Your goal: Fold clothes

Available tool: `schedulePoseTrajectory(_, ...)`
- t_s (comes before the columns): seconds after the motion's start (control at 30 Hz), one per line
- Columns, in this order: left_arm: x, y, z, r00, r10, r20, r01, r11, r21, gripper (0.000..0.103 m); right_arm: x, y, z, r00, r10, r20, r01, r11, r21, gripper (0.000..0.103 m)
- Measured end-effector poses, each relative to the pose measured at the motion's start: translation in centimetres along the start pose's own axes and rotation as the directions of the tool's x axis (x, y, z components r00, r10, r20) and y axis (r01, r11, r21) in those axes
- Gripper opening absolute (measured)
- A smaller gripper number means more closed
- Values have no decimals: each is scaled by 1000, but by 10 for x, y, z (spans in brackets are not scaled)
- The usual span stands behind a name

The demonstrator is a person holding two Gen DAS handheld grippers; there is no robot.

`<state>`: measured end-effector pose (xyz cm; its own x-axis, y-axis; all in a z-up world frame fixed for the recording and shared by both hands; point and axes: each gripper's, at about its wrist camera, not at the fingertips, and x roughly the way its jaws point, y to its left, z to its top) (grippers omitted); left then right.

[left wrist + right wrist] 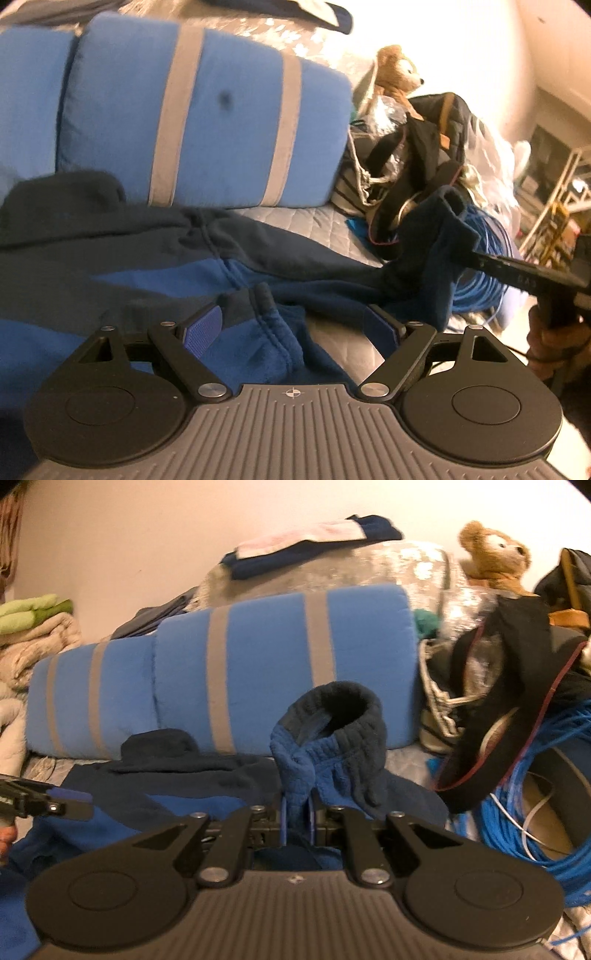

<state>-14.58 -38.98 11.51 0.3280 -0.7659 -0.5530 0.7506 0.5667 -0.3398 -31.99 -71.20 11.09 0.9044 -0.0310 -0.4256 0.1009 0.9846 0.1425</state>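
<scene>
Right gripper [297, 818] first: your jaws are pinched tight on the sleeve cuff [332, 731] of the blue fleece sweater [155, 266], and the ribbed dark cuff stands up above the pads, lifted clear of the bed. That looks like the carry for a sleeve fold — you've got the end of the sleeve, so the rest should trail after it across the body. From the left wrist view the same gripper reaches in from the right edge, roughly level, the sleeve draped off its tip, with your hand [554, 339] wrapped round the grip below.

Left gripper [295, 328] — jaws spread wide, holding nothing. It angles down over a seamed, bunched edge of the sweater that lies between the blue pads [203, 328]; whether they touch it I can't tell. I'd judge it's placed to pin or grab that edge while the sleeve comes over.

The sweater itself lies spread on the grey quilted bed [314, 221], dark upper part towards the back. Behind it sits the blue striped cushion [207, 122], a coil of blue cable [535, 775] off to the right, and furthest back the teddy bear [495, 561].
</scene>
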Motion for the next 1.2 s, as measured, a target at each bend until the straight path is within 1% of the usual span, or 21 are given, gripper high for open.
schedulePoseTrajectory(0.13, 3, 14, -2, 1000, 3, -4, -4, 998, -57, 84, 13, 17, 2, 1000, 26, -18, -26, 999, -25, 11)
schedulePoseTrajectory(0.23, 2, 24, -2, 1000, -18, 5, 18, 994, -110, 84, 23, 29, 3, 999, 38, -31, -40, 998, -42, 11)
schedulePoseTrajectory(0.33, 1, 37, -1, 999, -36, 21, 39, 983, -179, 84, 32, 42, 3, 998, 42, -43, -45, 997, -66, 11)
schedulePoseTrajectory(0.43, 1, 49, 0, 998, -62, 31, 68, 963, -259, 84, 39, 56, 3, 998, 29, -49, -34, 994, -108, 11)
schedulePoseTrajectory(0.57, 1, 64, 1, 993, -107, 41, 114, 923, -367, 84, 46, 79, 1, 999, -2, -49, -7, 983, -184, 11)
schedulePoseTrajectory(0.6, 1, 67, 1, 993, -106, 42, 114, 918, -379, 84, 48, 85, 1, 999, -4, -49, -6, 979, -203, 11)
schedulePoseTrajectory(0.7, 0, 67, 2, 996, -81, 41, 90, 925, -368, 84, 51, 100, -1, 999, -3, -52, -10, 970, -244, 11)
schedulePoseTrajectory(0.77, 1, 68, 1, 995, -86, 40, 95, 922, -376, 84, 53, 109, -3, 999, 3, -54, -18, 962, -272, 11)
schedulePoseTrajectory(1.0, 2, 78, 2, 994, -103, 35, 108, 893, -438, 84, 59, 141, -10, 997, 13, -73, -39, 928, -371, 11)
schedulePoseTrajectory(1.1, 3, 83, 2, 989, -140, 41, 143, 869, -473, 84, 63, 150, -12, 996, 17, -86, -50, 916, -398, 11)
schedulePoseTrajectory(1.2, 5, 91, 0, 980, -189, 60, 193, 832, -520, 84, 66, 161, -15, 995, 20, -95, -60, 895, -441, 11)
